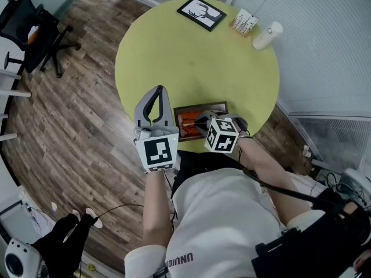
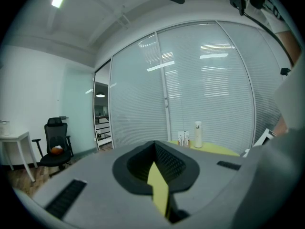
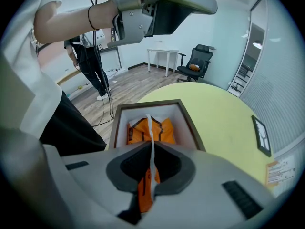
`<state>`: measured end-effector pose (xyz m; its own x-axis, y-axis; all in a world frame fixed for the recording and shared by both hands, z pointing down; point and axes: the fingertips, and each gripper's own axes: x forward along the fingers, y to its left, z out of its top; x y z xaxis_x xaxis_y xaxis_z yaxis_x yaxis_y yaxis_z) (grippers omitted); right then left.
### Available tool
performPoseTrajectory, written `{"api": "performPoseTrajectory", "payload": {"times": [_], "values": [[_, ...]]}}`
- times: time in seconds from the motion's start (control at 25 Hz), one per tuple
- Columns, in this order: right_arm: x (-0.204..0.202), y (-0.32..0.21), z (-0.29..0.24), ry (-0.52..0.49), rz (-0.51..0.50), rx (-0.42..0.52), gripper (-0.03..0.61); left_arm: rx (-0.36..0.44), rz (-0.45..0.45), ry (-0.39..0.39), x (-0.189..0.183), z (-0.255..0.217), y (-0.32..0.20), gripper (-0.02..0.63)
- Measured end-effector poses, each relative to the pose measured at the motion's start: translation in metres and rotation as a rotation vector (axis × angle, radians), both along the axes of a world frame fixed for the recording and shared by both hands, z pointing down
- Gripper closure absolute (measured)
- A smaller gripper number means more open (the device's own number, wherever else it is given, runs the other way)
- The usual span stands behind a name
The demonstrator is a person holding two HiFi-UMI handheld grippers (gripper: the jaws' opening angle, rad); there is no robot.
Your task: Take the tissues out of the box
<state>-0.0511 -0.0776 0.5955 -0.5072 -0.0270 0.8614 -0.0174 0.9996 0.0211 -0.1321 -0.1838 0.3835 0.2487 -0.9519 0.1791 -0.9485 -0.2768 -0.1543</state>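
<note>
Tissues: an orange tissue pack was seen lying inside the box, at the near edge of the table.
Box: the dark wooden box had white inner walls and was left open on top. Only the pack was seen in it.
Right gripper: the right gripper was tipped down into the box. Its jaws were clenched on the pack, and a white strip of the pack was pinched between them.
Left gripper: the left gripper was held up just beside the box, out past the table's edge. Its jaws were pressed together and nothing was gripped.
Table: a round yellow table was used, and the box was set on it.
Far side: a black picture frame was laid flat there. A small printed packet and a white bottle were stood near each other, well apart from the box.
Room: a wood floor, glass walls with blinds, a black office chair and a white desk were seen.
In the way: part of the box was covered by the right gripper's marker cube in the head view.
</note>
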Motion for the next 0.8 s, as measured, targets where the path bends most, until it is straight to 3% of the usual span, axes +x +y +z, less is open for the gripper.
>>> {"api": "performPoseTrajectory", "payload": {"times": [0.8], "values": [[0.005,-0.005,-0.021,-0.035,0.013,0.065,0.554,0.008,-0.003,-0.004,0.003,0.001,0.008,0.603]]}}
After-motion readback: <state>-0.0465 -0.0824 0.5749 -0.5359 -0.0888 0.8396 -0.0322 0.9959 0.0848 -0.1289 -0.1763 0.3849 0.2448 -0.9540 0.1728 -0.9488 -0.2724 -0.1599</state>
